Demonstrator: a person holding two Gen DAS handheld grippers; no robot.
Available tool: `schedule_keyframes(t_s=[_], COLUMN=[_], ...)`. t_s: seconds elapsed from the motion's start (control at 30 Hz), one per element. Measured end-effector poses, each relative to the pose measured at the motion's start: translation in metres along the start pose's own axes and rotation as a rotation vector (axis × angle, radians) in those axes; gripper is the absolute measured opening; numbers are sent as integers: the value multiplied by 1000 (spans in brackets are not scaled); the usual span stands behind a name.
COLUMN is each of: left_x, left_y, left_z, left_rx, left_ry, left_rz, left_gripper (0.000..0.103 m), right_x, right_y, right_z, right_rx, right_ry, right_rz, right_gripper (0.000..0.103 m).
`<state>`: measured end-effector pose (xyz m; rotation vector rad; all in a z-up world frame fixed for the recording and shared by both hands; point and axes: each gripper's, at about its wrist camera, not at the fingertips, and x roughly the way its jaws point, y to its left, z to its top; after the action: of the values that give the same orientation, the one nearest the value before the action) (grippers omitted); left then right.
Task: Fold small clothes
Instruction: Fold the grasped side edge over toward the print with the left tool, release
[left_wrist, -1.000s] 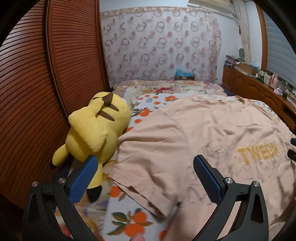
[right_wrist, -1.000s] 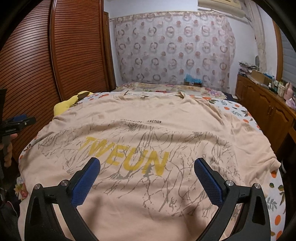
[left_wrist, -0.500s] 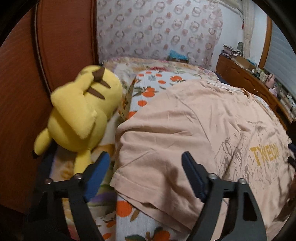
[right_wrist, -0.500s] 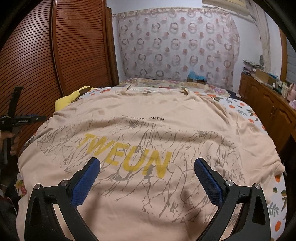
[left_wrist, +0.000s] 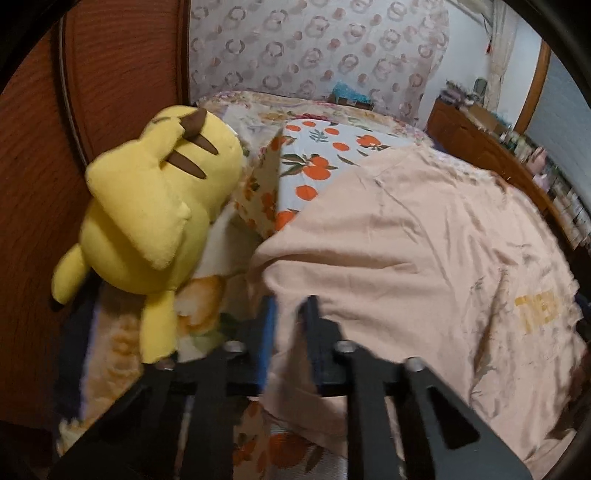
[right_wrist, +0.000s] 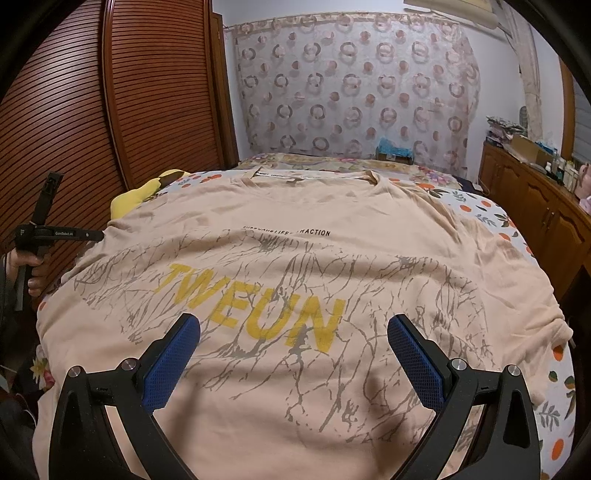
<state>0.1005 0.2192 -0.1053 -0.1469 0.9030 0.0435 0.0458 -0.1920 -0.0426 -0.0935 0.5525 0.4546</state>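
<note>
The peach T-shirt (right_wrist: 295, 258) lay spread front-up over the bed (right_wrist: 495, 218), its collar toward the far end and the yellow word "TWEUN" across the chest. The left gripper (left_wrist: 290, 325) had its jaws drawn narrow on the shirt's left sleeve edge, a fold of the fabric pinched between the blue pads (left_wrist: 267, 343) — though motion blur smeared that whole view, so how much cloth sat in the pinch was hard to make out. The sleeve hem below the jaws ran out of sight behind the black gripper frame.

The right gripper (right_wrist: 293, 339) hovered over the lower chest of the shirt with its jaws wide, nothing between them; whether its fingertips touched the fabric could not be told. From this side, the left gripper showed only as a dark body at the shirt's left edge, with part of the person's left hand (right_wrist: 27, 267) cut off by the frame.

A yellow plush toy (left_wrist: 147, 218) lay just beside the pinched sleeve, against the wooden slatted wardrobe (right_wrist: 66, 122) — in the right wrist view only a sliver of it peeked past the shirt's shoulder. The small black print above "TWEUN" was partly lost in a crease. A cluttered wooden cabinet (right_wrist: 535, 206) stood along the right, its contents too small to identify.
</note>
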Motion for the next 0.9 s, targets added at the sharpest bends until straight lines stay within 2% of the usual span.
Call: schedule_keyframes(t_s=[0.27, 0.47, 0.67, 0.83, 0.9], left_x=[-33, -62, -63, -61, -60], left_y=[-13, -65, -134, -156, -156], left_z=[14, 40, 63, 59, 52], left_rx=[53, 147, 239, 260, 271], left_ry=[-78, -145, -175, -173, -166], left_rz=[-36, -96, -164, -195, -187], left_gripper=[3, 3, 3, 3, 9], right_x=[0, 0, -1, -1, -1], right_y=[0, 0, 0, 1, 1], right_z=[0, 0, -1, -1, -1], right_rx=[1, 1, 5, 0, -1], right_ry=[-2, -1, -3, 1, 1], right_rz=[-2, -1, 0, 2, 1], right_gripper=[101, 101, 101, 101, 101])
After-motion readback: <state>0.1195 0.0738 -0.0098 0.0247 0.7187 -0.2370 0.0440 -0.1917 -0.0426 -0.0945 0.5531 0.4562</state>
